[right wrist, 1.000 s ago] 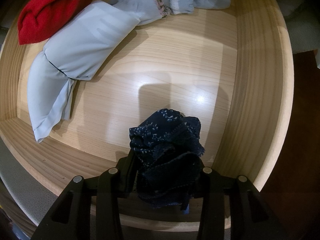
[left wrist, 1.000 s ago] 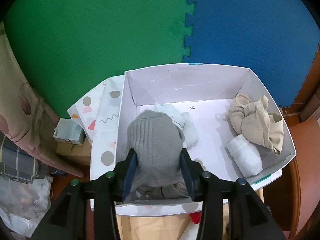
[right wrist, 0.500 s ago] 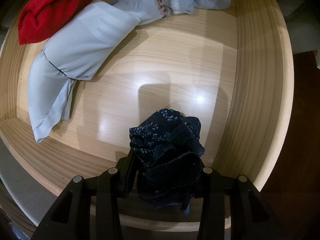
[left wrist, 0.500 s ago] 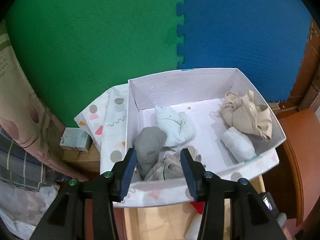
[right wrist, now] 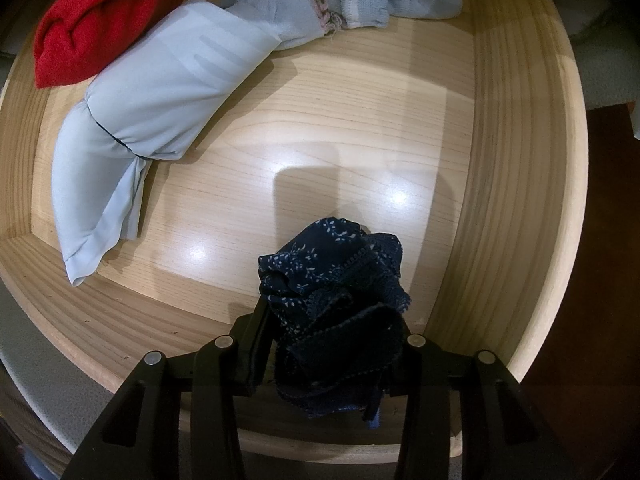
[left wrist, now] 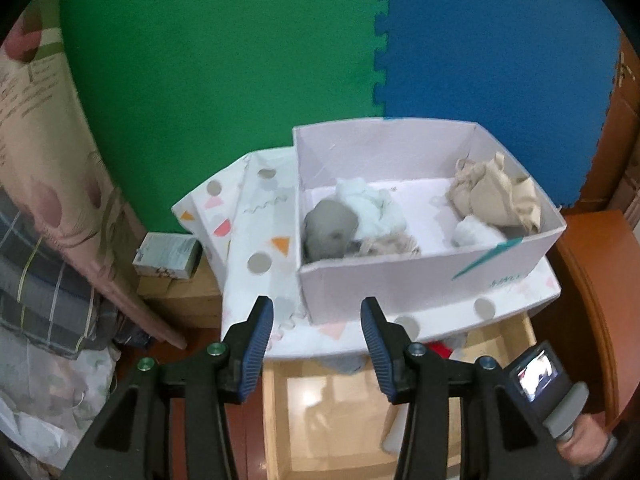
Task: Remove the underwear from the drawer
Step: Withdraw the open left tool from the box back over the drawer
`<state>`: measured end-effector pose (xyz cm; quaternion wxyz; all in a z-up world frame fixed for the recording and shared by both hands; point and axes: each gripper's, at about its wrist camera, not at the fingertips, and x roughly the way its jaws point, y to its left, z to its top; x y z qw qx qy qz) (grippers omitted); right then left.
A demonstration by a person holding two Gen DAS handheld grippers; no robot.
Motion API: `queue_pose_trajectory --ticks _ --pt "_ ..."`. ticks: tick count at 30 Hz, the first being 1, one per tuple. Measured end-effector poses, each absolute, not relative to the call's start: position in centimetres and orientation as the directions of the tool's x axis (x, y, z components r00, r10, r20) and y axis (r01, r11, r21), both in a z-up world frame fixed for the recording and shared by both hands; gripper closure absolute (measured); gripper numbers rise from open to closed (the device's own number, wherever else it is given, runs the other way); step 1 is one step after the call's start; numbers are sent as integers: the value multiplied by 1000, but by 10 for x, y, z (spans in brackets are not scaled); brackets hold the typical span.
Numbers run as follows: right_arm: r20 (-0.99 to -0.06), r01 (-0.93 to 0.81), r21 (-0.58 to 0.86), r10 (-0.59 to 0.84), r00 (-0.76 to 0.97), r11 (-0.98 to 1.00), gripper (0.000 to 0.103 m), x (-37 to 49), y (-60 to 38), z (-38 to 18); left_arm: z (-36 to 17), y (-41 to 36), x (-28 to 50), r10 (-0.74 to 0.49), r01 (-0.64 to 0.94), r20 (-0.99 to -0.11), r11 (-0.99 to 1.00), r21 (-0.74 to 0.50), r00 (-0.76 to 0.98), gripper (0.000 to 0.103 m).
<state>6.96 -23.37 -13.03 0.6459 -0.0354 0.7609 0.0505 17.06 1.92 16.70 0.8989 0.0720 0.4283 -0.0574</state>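
In the left wrist view my left gripper [left wrist: 317, 312] stands open and empty, pulled back in front of the white box [left wrist: 420, 280]. A grey rolled underwear [left wrist: 329, 229] lies in the box's near left corner beside white [left wrist: 372, 204] and beige [left wrist: 496, 196] pieces. In the right wrist view my right gripper [right wrist: 328, 320] points down, shut on a navy floral underwear [right wrist: 332, 276] held above the wooden drawer [right wrist: 320, 128]. In the drawer lie a red roll [right wrist: 100, 28], a pale blue roll [right wrist: 160, 96] and a light blue piece with a pink floral band [right wrist: 340, 0].
The white box sits on a patterned lid [left wrist: 256, 232] over the open drawer [left wrist: 320, 400]. A small carton [left wrist: 166, 254] and folded bedding [left wrist: 44, 280] are at the left. Green [left wrist: 220, 60] and blue [left wrist: 500, 48] foam mats cover the floor; brown wooden furniture [left wrist: 592, 280] stands right.
My left gripper let go of the grey underwear, which now lies in the white box, and drew back away from the box. The right gripper kept still with the navy piece.
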Motion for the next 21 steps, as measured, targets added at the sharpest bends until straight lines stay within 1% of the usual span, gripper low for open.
queue_pose_trajectory --ticks 7,11,16,21 --pt "-987 -117 29 9 -163 993 63 70 -230 -130 118 34 149 -7 135 -820 987 86 572 56" --pt "-987 -116 28 9 -163 993 63 69 -230 -130 80 42 141 -12 109 -860 993 51 510 56" --pt "-987 -116 28 9 -162 993 63 69 -230 -129 41 46 136 6 89 -887 995 53 463 56" --pt "-988 -110 25 8 -152 994 65 68 -233 -128 9 49 133 -7 78 -910 997 27 414 56"
